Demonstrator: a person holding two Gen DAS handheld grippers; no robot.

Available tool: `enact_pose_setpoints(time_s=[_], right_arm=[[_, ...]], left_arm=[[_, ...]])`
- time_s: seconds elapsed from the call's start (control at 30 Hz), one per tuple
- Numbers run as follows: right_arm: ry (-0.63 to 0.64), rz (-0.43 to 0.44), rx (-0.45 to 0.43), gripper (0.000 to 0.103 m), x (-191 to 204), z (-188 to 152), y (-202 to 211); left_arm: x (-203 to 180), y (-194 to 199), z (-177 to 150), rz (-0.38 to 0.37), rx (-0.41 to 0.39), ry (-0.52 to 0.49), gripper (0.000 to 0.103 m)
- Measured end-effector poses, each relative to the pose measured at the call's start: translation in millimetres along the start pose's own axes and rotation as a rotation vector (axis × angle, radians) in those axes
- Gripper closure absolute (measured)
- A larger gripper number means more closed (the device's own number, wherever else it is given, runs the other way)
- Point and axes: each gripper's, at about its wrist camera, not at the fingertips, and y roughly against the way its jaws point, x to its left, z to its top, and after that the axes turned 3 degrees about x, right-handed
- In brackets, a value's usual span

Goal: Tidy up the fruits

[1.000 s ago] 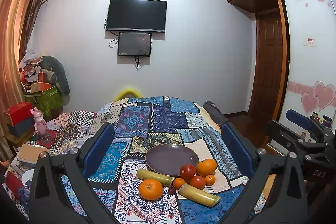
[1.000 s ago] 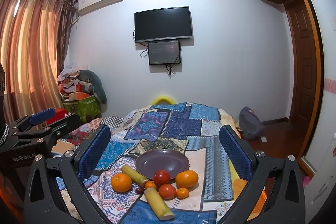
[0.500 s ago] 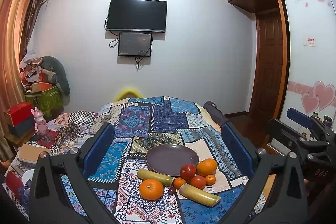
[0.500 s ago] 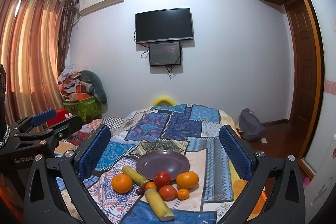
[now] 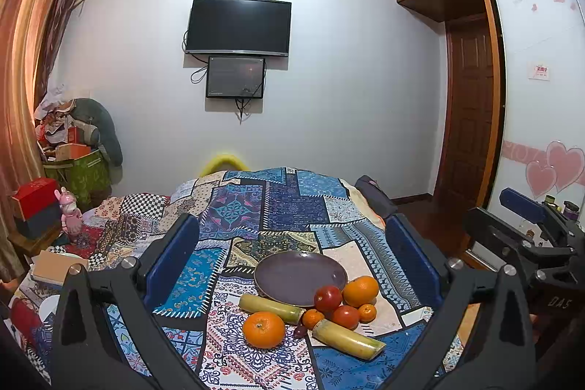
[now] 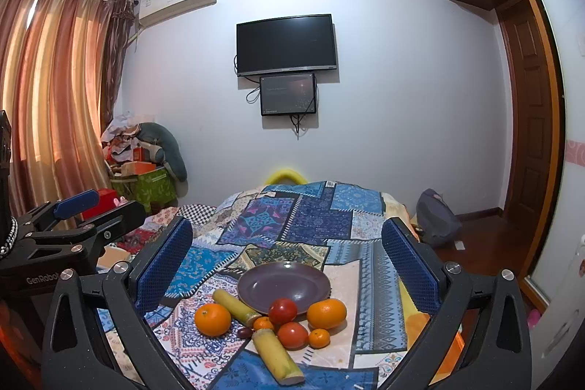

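Fruits beside plate point(image 6: 283, 286): two oranges, two tomatoes, two mandarins, two cane sticks; both grippers' jaws wide, empty.

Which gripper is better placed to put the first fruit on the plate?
Hard to call: both grippers, left and right, are open, empty and back from the fruit. The left has a slight edge for the lone big orange, which lies on its side of the plate.

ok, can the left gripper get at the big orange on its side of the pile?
Probably yes. The big orange sits apart at the pile's left edge, only the stalk close behind it, and the left gripper hangs above with jaws wide open.
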Motion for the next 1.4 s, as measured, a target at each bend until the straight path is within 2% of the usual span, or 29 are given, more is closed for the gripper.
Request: enact_pose_setpoints(time_s=[0.67,0.93,1.03,1.17,1.33,1.4], right_arm=[[-0.006,0.003,0.015,0.0,-2,-2,-3],[-0.002,0.005,0.049,0.0,-6,-6,-12],[0.009,0.005,0.073,0.002,-8,-10,-18],[0.007,0.012,0.122,0.013,-15,-18,-31],[0.003,0.011,0.214,0.025,-30,-34,-54],[-0.004,0.009,0.259,0.028,-38,-43,-65]], left_arm=[[-2,-3,1,0.001,0.007,-0.008,0.0],[-2,-13,-2,-0.029,0.037,-0.014,0.001],[-3,-20,-4,-0.021,0.048,-0.022,0.007],[0,-38,-9,-0.03,0.094,-0.021,0.018],[11,-69,-22,-0.044,0.194,0.002,0.033],[17,-84,-29,-0.053,0.244,0.013,0.036]])
